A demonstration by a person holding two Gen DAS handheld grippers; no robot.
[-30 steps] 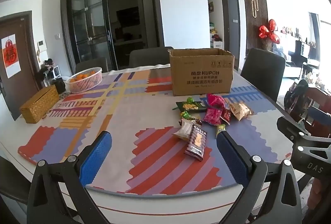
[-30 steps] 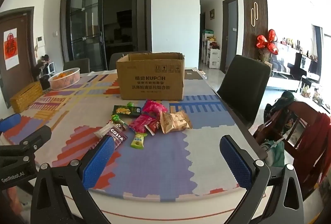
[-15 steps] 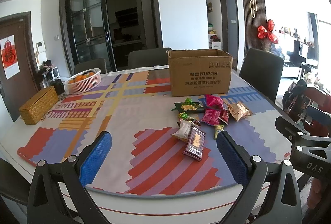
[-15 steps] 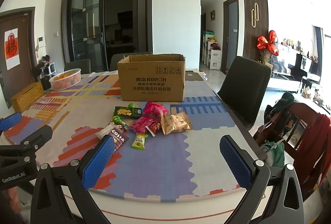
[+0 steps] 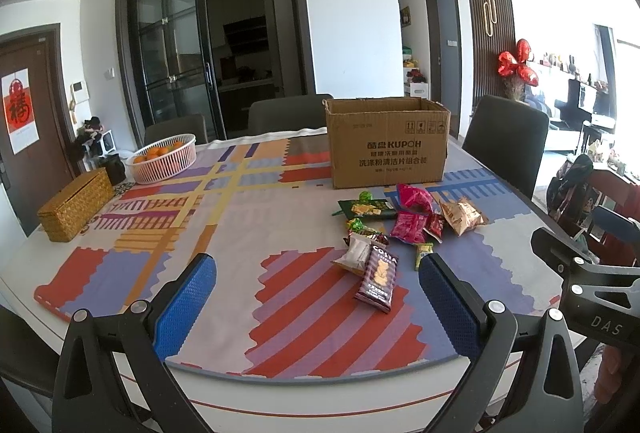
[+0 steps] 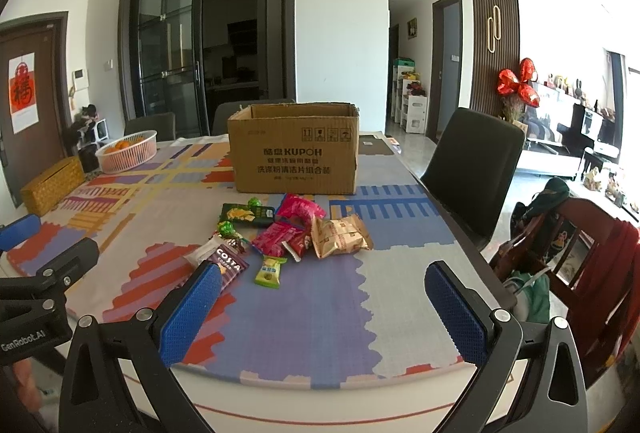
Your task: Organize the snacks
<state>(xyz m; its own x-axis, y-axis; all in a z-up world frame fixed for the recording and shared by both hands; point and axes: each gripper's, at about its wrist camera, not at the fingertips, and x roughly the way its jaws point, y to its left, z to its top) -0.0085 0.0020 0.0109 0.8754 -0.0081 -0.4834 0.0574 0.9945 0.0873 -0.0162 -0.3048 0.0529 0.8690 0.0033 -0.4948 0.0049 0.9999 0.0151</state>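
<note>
Several snack packets lie in a loose pile on the patterned tablecloth in front of an open cardboard box (image 5: 386,143) (image 6: 295,149). Among them are a dark Costa packet (image 5: 378,279) (image 6: 230,267), pink packets (image 5: 408,227) (image 6: 276,237), a gold packet (image 5: 462,215) (image 6: 340,235), a green packet (image 5: 366,209) (image 6: 246,215) and a small yellow-green one (image 6: 270,271). My left gripper (image 5: 316,297) is open, held over the table's near edge, short of the pile. My right gripper (image 6: 322,303) is open too, just behind the small packet.
A white basket of oranges (image 5: 164,159) and a woven box (image 5: 76,205) stand at the far left of the table (image 5: 280,397). Dark chairs (image 6: 474,165) ring the table. A wooden chair with clothes (image 6: 576,257) is at the right.
Both grippers have risen and drifted slightly, so the box and snacks sit a little lower in each view. Nothing on the table has moved.
</note>
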